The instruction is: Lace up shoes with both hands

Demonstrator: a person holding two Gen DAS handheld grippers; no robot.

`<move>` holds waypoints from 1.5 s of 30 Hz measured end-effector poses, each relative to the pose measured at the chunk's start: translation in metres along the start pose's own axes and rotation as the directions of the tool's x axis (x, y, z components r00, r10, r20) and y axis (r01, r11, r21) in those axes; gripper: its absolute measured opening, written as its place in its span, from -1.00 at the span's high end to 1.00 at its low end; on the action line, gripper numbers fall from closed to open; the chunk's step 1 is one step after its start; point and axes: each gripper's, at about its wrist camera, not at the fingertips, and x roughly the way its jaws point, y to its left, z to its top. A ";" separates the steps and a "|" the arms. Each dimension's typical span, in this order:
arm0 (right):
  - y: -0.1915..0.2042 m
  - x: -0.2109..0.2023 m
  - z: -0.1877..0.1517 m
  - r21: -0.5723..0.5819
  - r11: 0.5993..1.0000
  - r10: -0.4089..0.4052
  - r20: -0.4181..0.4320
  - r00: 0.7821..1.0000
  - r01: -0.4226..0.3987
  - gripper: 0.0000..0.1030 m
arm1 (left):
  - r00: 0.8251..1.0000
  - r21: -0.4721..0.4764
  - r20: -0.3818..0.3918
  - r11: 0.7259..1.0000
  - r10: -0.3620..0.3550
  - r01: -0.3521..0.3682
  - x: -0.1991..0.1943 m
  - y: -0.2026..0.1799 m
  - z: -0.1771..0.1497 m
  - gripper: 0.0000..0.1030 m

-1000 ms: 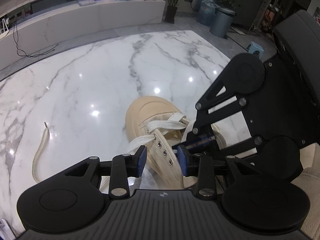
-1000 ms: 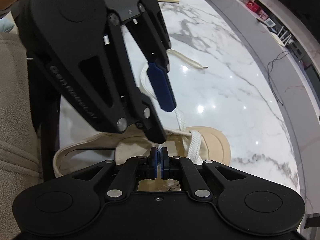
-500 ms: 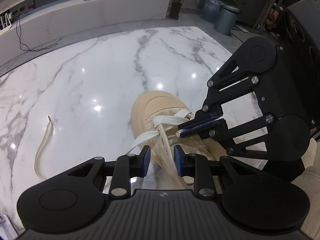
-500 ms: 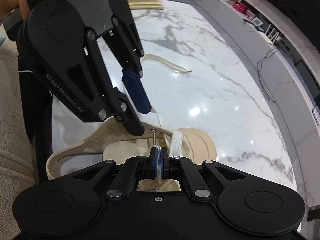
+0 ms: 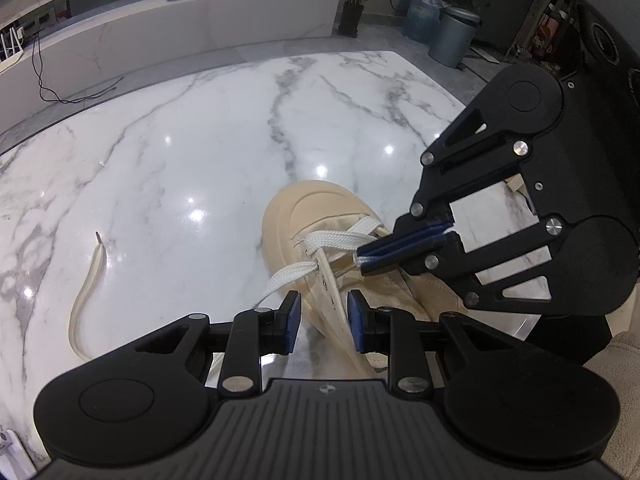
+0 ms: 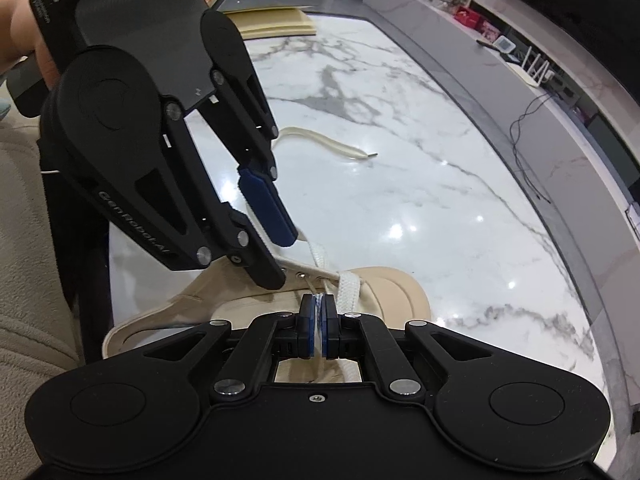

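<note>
Shoe point(image 5: 320, 216): beige, on marble table point(image 5: 168, 168), toe away from person
Right gripper point(image 6: 319, 322): clamped on white lace point(image 5: 340, 240) end, for threading an eyelet
Left gripper point(image 5: 323, 322): part open astride eyelet flap, gripping nothing, apparently steadying it
Spare lace point(image 5: 86, 292): well apart

one shoe point(image 5: 320, 216), two laces: white lace point(image 5: 340, 236), cream lace point(image 5: 86, 292); two tools: left tool point(image 5: 323, 318), right tool point(image 6: 319, 320).

shoe point(image 5: 320, 240) heel being covered by left gripper point(image 5: 323, 317) body | right gripper point(image 6: 319, 322) pads hiding the pinched white lace point(image 5: 340, 238) end | shoe rear in right view sitting behind left gripper | hand point(image 6: 24, 40) being cut off at frame edge | shelf items too small to tell
</note>
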 end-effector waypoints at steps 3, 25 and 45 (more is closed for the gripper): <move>0.002 0.001 0.002 -0.001 1.000 0.010 0.000 1.000 -0.010 0.96 | 1.000 0.000 0.000 1.000 0.000 0.000 0.000 0.000 0.000 0.54; 0.012 0.011 0.001 -0.013 0.998 0.054 -0.024 0.998 -0.055 0.96 | 1.000 0.002 -0.001 1.000 0.001 -0.001 0.000 -0.003 0.001 0.54; 0.000 0.012 0.004 0.068 0.998 -0.013 0.035 0.999 0.011 0.96 | 1.000 0.231 -0.011 0.973 0.011 -0.008 -0.019 -0.019 0.002 0.52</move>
